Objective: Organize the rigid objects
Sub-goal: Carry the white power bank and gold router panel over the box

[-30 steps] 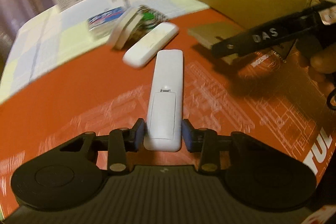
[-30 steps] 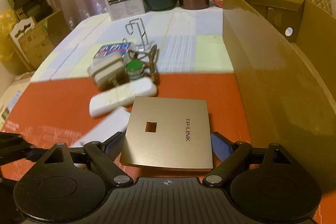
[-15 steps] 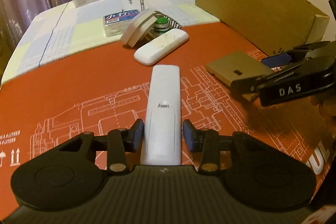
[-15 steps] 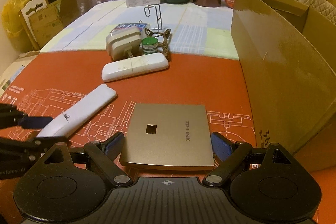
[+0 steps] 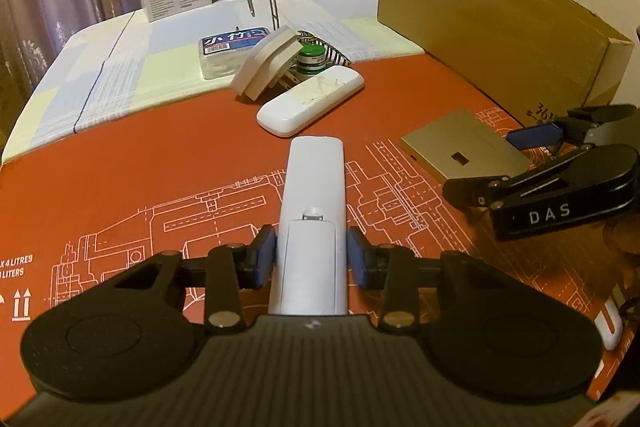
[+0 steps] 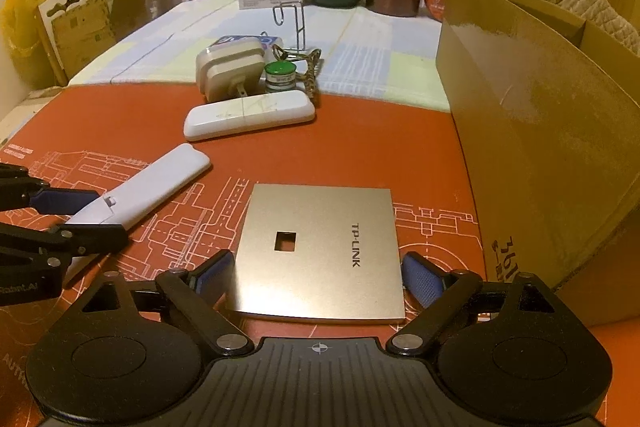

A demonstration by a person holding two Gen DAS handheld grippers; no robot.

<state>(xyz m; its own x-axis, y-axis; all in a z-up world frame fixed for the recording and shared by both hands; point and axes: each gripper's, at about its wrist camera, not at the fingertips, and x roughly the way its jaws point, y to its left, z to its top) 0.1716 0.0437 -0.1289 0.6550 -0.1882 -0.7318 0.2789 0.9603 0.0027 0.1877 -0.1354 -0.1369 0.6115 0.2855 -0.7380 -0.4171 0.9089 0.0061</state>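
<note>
My left tongs (image 5: 311,259) pinch the white remote (image 5: 312,227) across its near end, battery cover up, the pads pressed to both long sides while the far end points toward the clutter. It looks light, stiff and smooth-sided, so I judge it could pivot or slide out of a grip this far from its middle; a hold closer to the middle would be steadier.

My right tongs (image 6: 318,277) are spreading, their pads standing just clear of the 2 side edges of the gold TP-LINK plate (image 6: 320,251), which lies flat on the orange mat (image 6: 380,151) on the counter, just left of the cardboard box (image 6: 540,155). The plate seems thin, rigid and slick, with little edge to catch; pinching its opposite edges near the near side looks like the only purchase.

Farther off lie a white dongle (image 6: 250,117), a plug adapter (image 6: 228,71) and a green-capped bottle (image 6: 280,77), close together.
</note>
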